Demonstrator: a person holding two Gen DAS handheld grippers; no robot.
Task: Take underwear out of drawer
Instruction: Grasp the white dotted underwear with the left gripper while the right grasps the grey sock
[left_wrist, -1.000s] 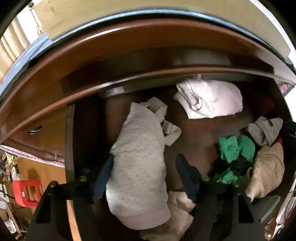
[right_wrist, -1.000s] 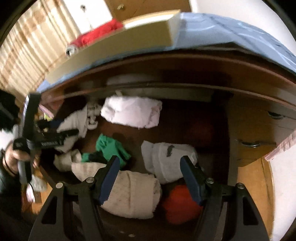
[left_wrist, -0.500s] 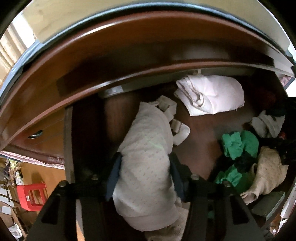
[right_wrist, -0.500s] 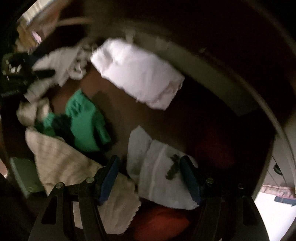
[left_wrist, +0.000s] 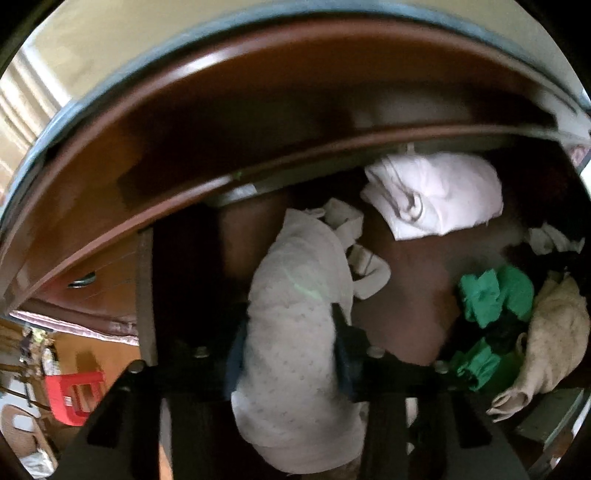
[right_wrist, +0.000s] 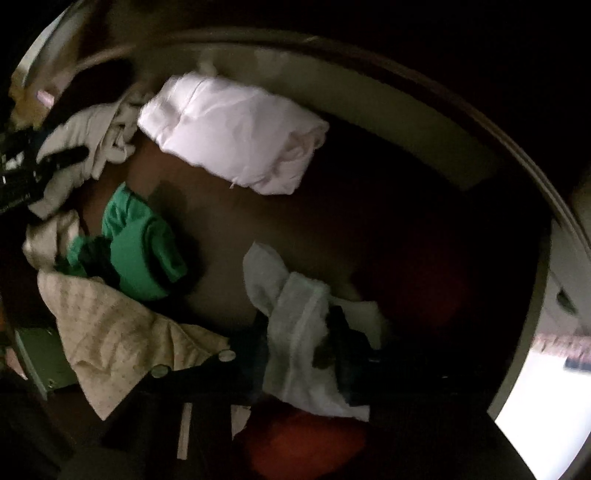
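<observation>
White cloth is pinched in both my tools in the drawer (left_wrist: 144, 295): my left gripper (left_wrist: 288, 350) has just closed on the dotted pair (left_wrist: 291, 332), my right gripper (right_wrist: 299, 343) on the white pair (right_wrist: 299, 325), so next I lift both clear without snagging.

Left view bright, softly blurred; right view dim, underexposed (fisheye bends edges), daylight glare lower right.

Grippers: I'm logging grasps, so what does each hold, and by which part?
Left gripper: dotted garment, pinched mid-length. Right gripper: white garment, pinched across its bunched middle.
</observation>
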